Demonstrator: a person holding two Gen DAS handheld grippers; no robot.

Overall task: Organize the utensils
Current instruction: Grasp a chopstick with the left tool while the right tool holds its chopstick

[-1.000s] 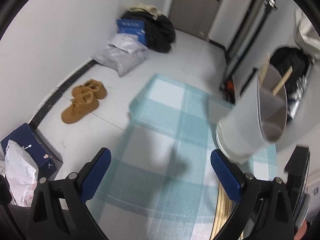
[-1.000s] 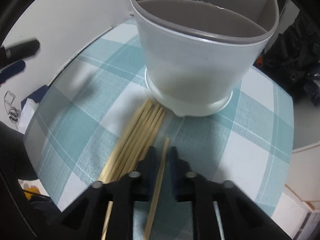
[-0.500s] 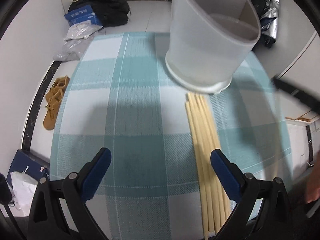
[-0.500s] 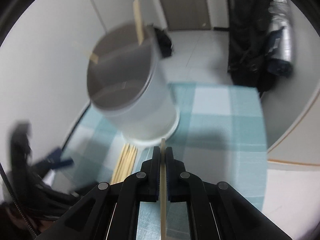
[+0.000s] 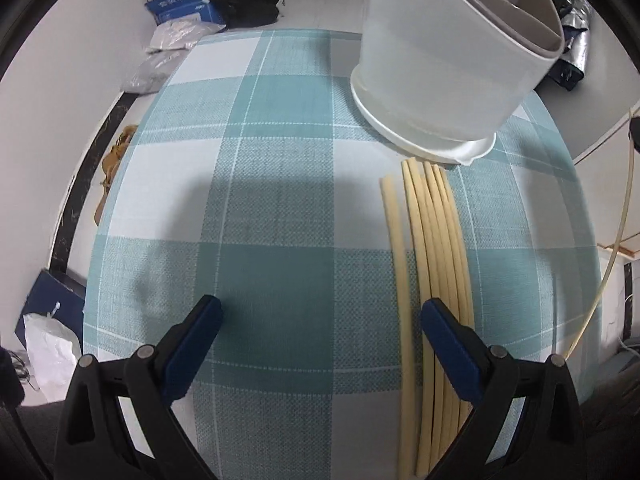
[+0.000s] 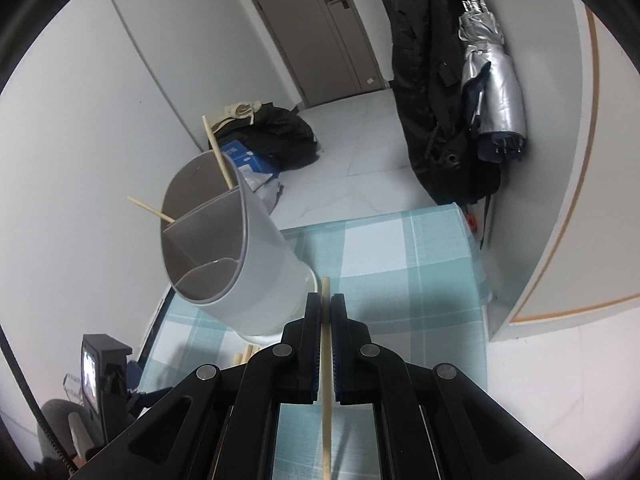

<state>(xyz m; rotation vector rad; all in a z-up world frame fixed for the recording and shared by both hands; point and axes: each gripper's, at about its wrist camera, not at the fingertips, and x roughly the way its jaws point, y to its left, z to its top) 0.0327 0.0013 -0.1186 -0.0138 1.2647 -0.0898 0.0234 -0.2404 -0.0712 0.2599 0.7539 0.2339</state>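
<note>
Several pale wooden chopsticks [image 5: 434,240] lie side by side on the teal checked tablecloth [image 5: 276,160], their tips near the base of a white utensil holder [image 5: 444,52] with grey dividers. My left gripper [image 5: 320,316] hangs open above the cloth, its right finger over the bundle. My right gripper [image 6: 326,306] is shut on a single chopstick [image 6: 326,380], raised to the right of the holder [image 6: 240,264]. Two chopsticks [image 6: 218,152] stand in the holder's far compartment. That lifted chopstick [image 5: 618,240] shows at the right edge of the left wrist view.
The table is small, with edges close on every side. On the floor lie a blue box [image 5: 184,4], black bags [image 6: 276,136], grey parcels and brown shoes [image 5: 112,160]. A black coat and a silver umbrella [image 6: 492,80] hang by the door.
My right gripper lifted one chopstick off the bundle and rose, rolling until the holder sits at its left. My left gripper swung down from the floor view to over the table, then held still.
</note>
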